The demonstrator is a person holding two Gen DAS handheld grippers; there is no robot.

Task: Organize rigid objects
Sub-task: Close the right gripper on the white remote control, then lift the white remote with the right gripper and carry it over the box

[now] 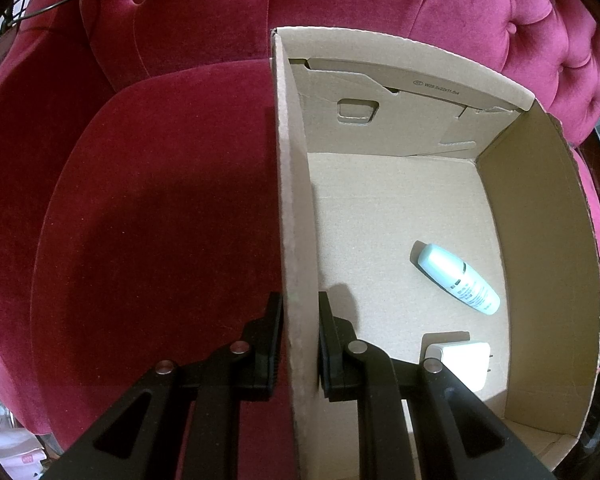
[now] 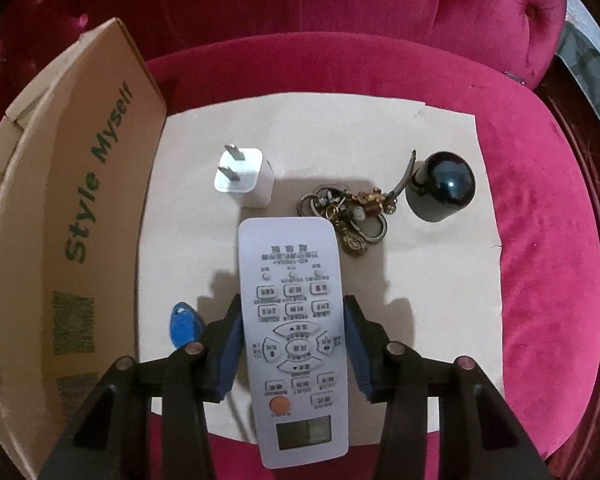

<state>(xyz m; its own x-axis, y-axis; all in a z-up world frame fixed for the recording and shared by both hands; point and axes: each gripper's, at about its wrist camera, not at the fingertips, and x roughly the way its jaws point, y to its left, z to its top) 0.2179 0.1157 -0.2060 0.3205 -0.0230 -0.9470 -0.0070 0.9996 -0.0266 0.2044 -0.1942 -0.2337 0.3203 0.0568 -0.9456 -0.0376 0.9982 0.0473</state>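
My left gripper (image 1: 300, 298) is shut on the left wall (image 1: 296, 220) of an open cardboard box, one finger outside and one inside. Inside the box lie a pale blue bottle (image 1: 458, 278) and a white charger (image 1: 464, 360). In the right wrist view a white remote control (image 2: 292, 264) lies lengthwise between the blue pads (image 2: 230, 344) of my right gripper (image 2: 292, 304), and both pads touch its long sides. The remote rests over a beige cardboard sheet (image 2: 340, 132).
On the sheet lie a white plug adapter (image 2: 244, 176), a bunch of keys (image 2: 348, 208), a black round-topped object (image 2: 440, 186) and a blue tag (image 2: 186, 326). The box with green lettering (image 2: 80, 220) stands at the left. Everything rests on a red velvet sofa seat (image 2: 540, 240).
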